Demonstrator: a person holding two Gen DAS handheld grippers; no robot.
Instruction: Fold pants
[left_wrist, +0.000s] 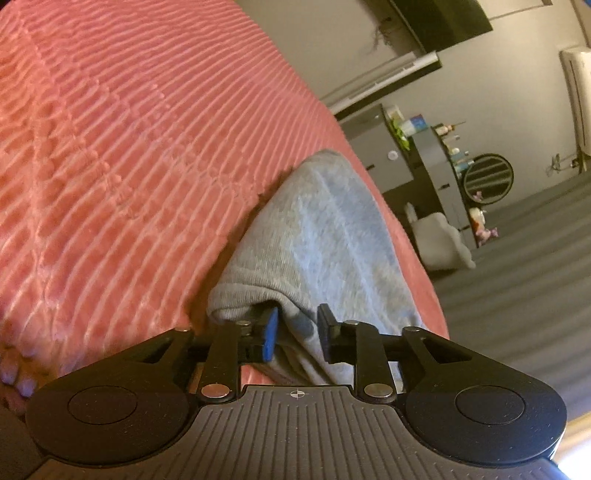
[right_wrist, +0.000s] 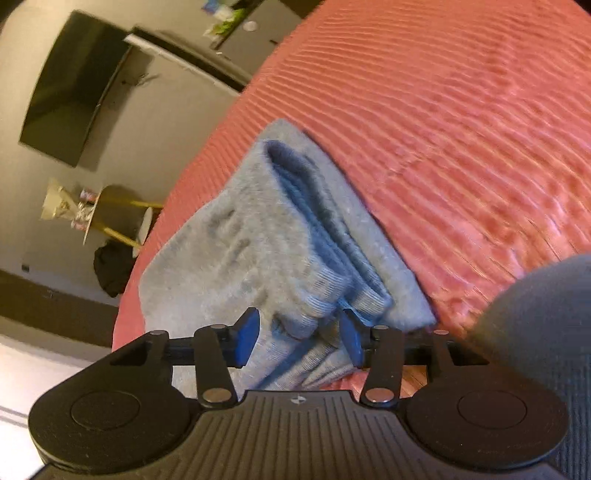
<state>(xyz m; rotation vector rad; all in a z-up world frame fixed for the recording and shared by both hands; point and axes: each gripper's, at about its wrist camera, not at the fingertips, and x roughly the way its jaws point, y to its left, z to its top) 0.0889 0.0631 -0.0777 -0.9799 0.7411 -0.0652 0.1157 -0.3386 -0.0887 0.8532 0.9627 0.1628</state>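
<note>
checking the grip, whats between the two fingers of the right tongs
In the right wrist view, the ribbed end of the folded grey pants bunches between the fingers of the right tongs. Whether the blue pads press it is unclear.

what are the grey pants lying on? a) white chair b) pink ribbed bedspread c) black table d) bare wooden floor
b: the folded pants rest on the pink ribbed bedspread, close to its edge, with the floor visible beyond it.

Pink ribbed bedspread (left_wrist: 129, 147), wall-mounted television (right_wrist: 70, 88)
</note>
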